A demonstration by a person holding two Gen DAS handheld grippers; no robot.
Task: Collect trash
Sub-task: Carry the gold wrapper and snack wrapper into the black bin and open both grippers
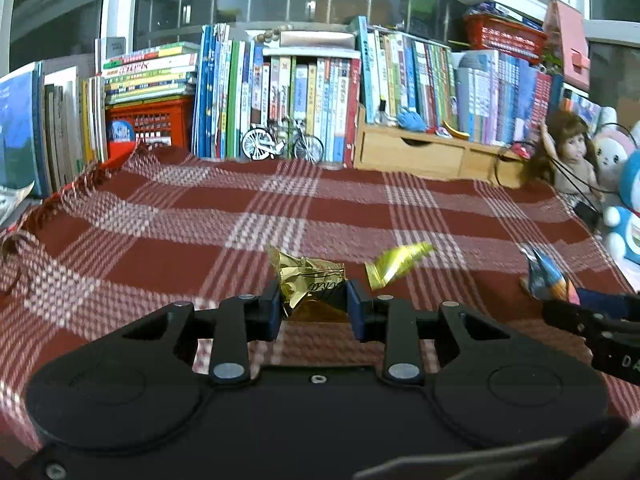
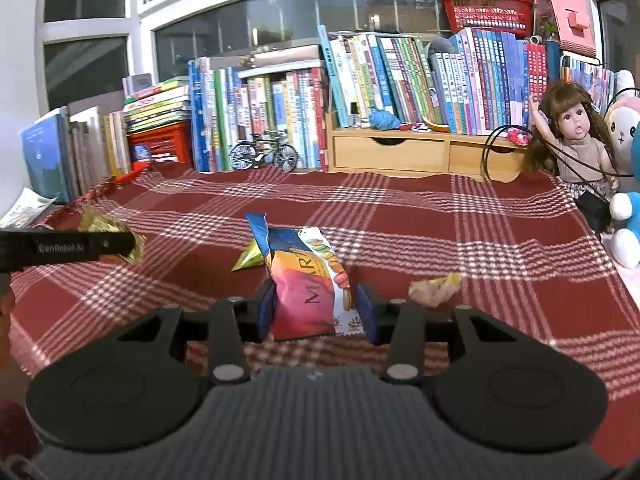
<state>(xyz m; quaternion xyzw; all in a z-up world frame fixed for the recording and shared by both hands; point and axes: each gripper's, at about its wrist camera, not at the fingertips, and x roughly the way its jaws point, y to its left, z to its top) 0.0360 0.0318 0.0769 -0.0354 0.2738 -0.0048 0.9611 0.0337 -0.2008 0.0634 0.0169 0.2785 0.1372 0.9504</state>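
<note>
My left gripper [image 1: 313,310] is shut on a crumpled gold foil wrapper [image 1: 308,278], held above the red plaid cloth [image 1: 200,264]. A yellow-green wrapper [image 1: 394,264] lies on the cloth just beyond it to the right. My right gripper [image 2: 316,312] is shut on a colourful macaron snack packet [image 2: 308,280], which stands upright between the pads. In the left wrist view that packet [image 1: 546,274] and the right gripper show at the right edge. In the right wrist view, a gold wrapper [image 2: 250,260] lies behind the packet and a tan crumpled scrap [image 2: 436,286] lies to the right.
Rows of books [image 2: 360,92], a wooden drawer box [image 2: 420,152] and a model bicycle [image 2: 264,154] line the back of the cloth. A doll [image 2: 576,140] and plush toys [image 2: 628,220] stand at the right edge. A red crate [image 1: 148,120] sits at back left.
</note>
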